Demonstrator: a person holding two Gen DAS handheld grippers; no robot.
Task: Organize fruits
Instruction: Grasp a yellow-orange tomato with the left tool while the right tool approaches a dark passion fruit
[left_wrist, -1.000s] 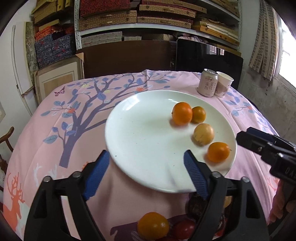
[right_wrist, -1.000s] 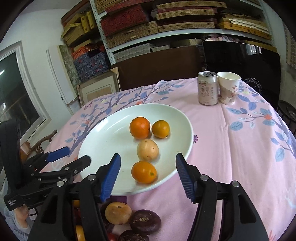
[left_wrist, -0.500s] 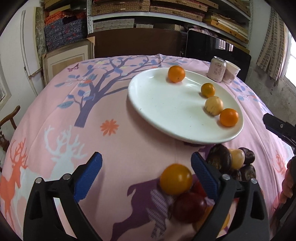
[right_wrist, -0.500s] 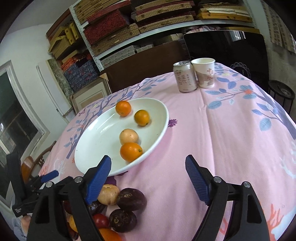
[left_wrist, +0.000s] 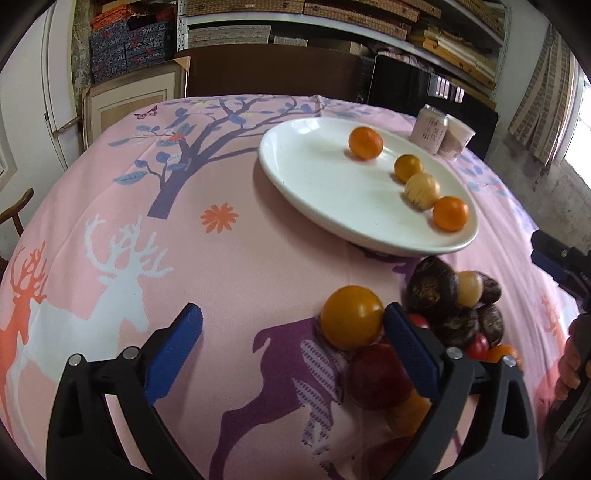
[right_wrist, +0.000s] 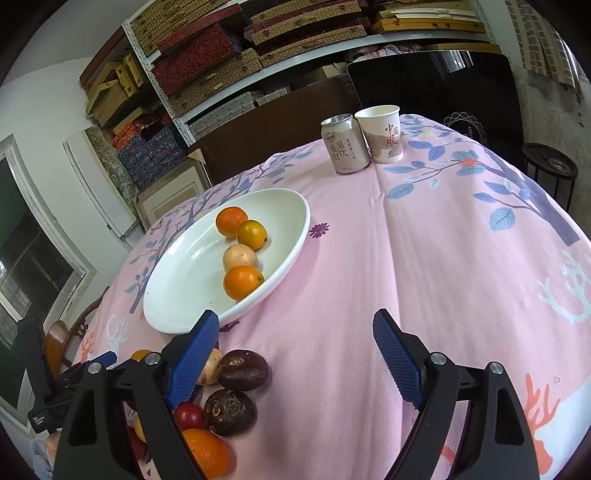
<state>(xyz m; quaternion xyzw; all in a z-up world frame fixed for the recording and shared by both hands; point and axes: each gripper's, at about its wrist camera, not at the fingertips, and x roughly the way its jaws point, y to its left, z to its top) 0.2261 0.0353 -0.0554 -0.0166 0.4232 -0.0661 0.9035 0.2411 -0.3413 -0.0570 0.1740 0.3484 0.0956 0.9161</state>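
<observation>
Currently the left claw (left_wrist: 293, 330) stands wide apart with only pink cloth between its blue pads; its jaws have just been opening, and nothing is gripped. Its right pad (left_wrist: 410, 347) sits just beside a yellow-orange fruit (left_wrist: 351, 317) at the edge of the loose fruit pile (left_wrist: 448, 306) (contact cannot be confirmed). The right claw (right_wrist: 295, 352) is likewise open and empty, its jaws having just been opening too, with bare tablecloth (right_wrist: 424, 258) between them. Its left pad (right_wrist: 194, 358) partly hides a pale fruit (right_wrist: 210, 365) in the same pile, which in the right wrist view lies at lower left: two dark brown wrinkled fruits (right_wrist: 242, 369), a small red fruit (right_wrist: 189, 415) and an orange fruit (right_wrist: 205, 452), all close together on the tabletop near the rim of the white plate (right_wrist: 173, 280). The plate holds four fruits in a rough line: an orange one (right_wrist: 231, 220) at the far end, a smaller yellow-orange one (right_wrist: 252, 234), a pale beige one (right_wrist: 240, 257) and another orange one (right_wrist: 242, 282) nearest the pile. A drink can (right_wrist: 344, 143) and a paper cup (right_wrist: 381, 133) stand side by side at the far edge, well apart from the plate. A hand (left_wrist: 570, 363) shows at the right border of the left wrist view.
</observation>
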